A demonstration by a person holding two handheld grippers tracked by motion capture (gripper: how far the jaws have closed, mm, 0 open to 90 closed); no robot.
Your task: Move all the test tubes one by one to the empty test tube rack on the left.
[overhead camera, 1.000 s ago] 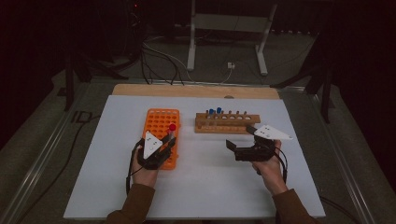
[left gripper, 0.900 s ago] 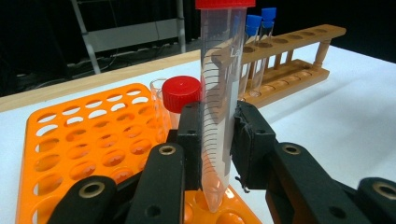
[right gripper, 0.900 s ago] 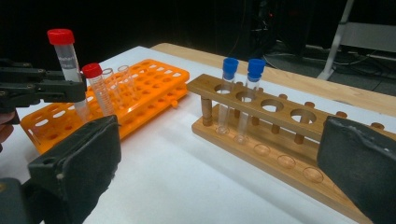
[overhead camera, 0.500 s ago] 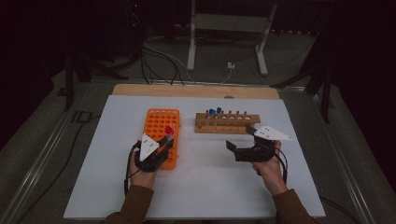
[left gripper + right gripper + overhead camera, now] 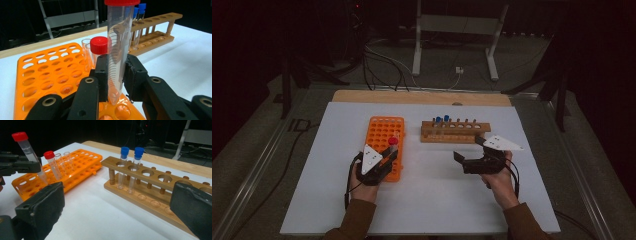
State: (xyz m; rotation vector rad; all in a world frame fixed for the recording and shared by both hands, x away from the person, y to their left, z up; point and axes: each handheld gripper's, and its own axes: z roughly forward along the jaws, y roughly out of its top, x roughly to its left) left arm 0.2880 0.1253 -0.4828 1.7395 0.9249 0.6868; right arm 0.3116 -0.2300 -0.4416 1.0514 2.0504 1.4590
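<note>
My left gripper (image 5: 116, 75) is shut on a clear red-capped tube (image 5: 117, 37), held upright with its tip just above a hole at the near edge of the orange rack (image 5: 45, 75). In the high view the left gripper (image 5: 391, 153) is over the rack's (image 5: 382, 131) near right corner. A second red-capped tube (image 5: 99, 45) and two uncapped clear tubes (image 5: 85, 43) stand in the rack behind it. My right gripper (image 5: 120, 205) is open and holds nothing. It is on the table in front of the wooden rack (image 5: 155, 191), which holds two blue-capped tubes (image 5: 124, 152).
The wooden rack (image 5: 455, 131) lies to the right of the orange one on the white tabletop (image 5: 437, 200). Most of its holes are vacant. A wooden strip (image 5: 422, 97) borders the far edge. Stand legs and cables lie on the floor beyond.
</note>
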